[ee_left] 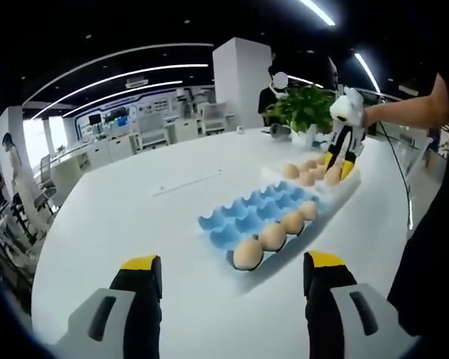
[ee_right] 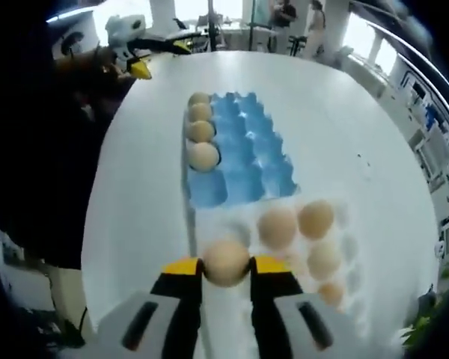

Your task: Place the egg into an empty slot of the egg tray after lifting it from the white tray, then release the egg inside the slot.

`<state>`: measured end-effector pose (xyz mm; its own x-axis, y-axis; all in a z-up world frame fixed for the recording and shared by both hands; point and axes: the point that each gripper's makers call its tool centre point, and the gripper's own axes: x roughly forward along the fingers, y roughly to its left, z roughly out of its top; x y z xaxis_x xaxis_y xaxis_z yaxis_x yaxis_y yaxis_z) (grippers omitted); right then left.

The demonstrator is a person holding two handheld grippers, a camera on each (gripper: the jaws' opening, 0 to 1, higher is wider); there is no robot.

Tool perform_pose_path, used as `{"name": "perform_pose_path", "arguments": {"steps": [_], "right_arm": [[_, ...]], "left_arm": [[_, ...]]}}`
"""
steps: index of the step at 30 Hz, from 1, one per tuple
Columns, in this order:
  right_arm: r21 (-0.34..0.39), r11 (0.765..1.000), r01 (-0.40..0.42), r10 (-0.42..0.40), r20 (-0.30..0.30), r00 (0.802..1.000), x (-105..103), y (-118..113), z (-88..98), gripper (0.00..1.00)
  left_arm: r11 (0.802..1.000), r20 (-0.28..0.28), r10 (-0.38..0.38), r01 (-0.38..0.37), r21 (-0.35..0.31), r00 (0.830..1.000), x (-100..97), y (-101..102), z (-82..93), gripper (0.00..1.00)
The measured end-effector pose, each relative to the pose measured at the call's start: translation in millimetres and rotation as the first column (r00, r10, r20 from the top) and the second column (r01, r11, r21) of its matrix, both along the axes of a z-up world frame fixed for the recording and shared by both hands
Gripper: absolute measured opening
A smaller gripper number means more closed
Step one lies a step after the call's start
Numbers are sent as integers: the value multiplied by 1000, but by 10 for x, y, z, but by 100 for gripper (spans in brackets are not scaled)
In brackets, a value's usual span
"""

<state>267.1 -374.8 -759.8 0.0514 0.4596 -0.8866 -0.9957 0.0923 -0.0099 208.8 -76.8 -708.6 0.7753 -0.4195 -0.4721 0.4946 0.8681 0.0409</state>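
The right claw is closed on one egg. In the right gripper view, both yellow-tipped jaws press against the sides of this egg, which sits between them above the near end of the white tray. In the left gripper view, the same claw stands over the white tray at the far end of the blue egg tray, with its jaws pointing down among the eggs there.

The left claw is wide open and holds nothing. Its two jaws stand well apart above the bare white desk, near the end of the blue egg tray. In the right gripper view, this claw appears at the far edge of the desk, beyond the blue egg tray.

The blue egg tray lies on the desk and touches, or lies just beside, the white tray. One outer row of the blue egg tray holds four eggs; the other slots in view are empty. The white tray holds four loose eggs in addition to the gripped one.

A potted green plant stands on the desk behind the white tray. People stand in the background beyond the desk.
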Motion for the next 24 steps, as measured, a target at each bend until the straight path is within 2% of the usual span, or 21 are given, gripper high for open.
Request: {"name": "perform_pose_path", "arguments": {"steps": [9,15,17,24], "right_arm": [[44,997,-64,64,-5,998,-41,392,9,24],[46,993,-109,110,-23,994,-85,591,-56,24],[40,992,-120,121,-43,992,-123,623,-94,24],[22,988,-155,156,-54,986,-128,743,-193,24]], "left_arm": [[1000,3,-6,6,-5,1000,-4,-15,24,75],[1000,8,3,-3,-8,1000,-8,7,38,75],[1000,11,2,-2,-6,1000,-10,7,42,75],[1000,8,2,-2,-9,1000,-16,5,40,75]]}}
